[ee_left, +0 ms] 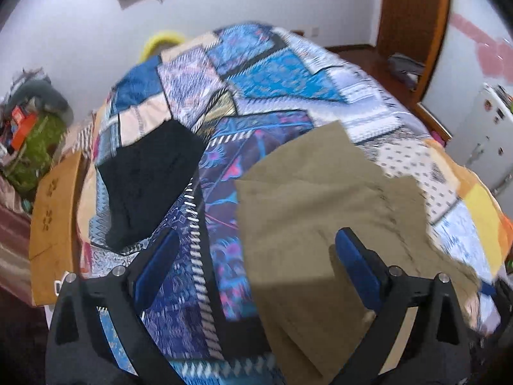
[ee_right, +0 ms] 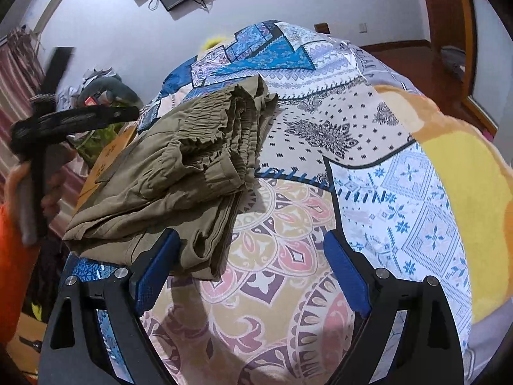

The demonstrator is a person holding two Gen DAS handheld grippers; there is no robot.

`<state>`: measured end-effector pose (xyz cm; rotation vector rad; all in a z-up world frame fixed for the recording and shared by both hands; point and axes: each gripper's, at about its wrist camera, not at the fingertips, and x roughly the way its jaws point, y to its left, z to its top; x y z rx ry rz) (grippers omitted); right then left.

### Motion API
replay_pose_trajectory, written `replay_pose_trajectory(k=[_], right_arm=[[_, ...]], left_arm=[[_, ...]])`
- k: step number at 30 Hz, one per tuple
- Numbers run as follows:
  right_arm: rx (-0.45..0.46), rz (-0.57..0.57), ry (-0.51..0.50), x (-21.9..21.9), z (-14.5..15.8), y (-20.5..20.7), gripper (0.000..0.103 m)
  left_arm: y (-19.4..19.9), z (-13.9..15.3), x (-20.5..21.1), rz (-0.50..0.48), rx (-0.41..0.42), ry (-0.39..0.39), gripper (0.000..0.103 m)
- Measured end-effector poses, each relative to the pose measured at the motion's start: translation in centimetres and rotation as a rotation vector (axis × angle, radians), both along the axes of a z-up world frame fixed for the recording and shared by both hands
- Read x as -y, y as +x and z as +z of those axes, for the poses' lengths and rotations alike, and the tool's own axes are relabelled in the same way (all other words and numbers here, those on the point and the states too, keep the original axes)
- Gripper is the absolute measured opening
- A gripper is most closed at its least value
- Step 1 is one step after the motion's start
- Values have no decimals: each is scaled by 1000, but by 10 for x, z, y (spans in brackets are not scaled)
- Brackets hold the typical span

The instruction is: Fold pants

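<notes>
You have one olive pants folded at ten o'clock, one black garment; left claw and right claw both released.

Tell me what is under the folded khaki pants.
The khaki pants lie on the patchwork bedspread, whose blue, white and pink patches show around them. The cloth directly beneath is covered, so anything lying under the pants cannot be seen.

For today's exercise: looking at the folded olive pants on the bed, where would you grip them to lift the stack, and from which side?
Grip the olive pants at the near folded edge, coming from the right gripper side: layers stack flush there, while the far end is bunched elastic waistband.
</notes>
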<state>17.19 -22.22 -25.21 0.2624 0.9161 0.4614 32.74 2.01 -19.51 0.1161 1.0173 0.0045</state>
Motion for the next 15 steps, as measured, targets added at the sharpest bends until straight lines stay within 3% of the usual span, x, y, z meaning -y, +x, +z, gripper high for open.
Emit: replay_pose_trajectory(k=[3,9,15], right_arm=[[-11,-10,1,0,-1,1,92],[-24,-1,-12,-1,-1,5,94],[-38,13,-45,-2,6,10,94]], left_arm=[[32,-16,-12,33,-38,-25,99],[93,-76,-12,14,-190,62,102],[95,-93,-15,-60,-150,102,103]])
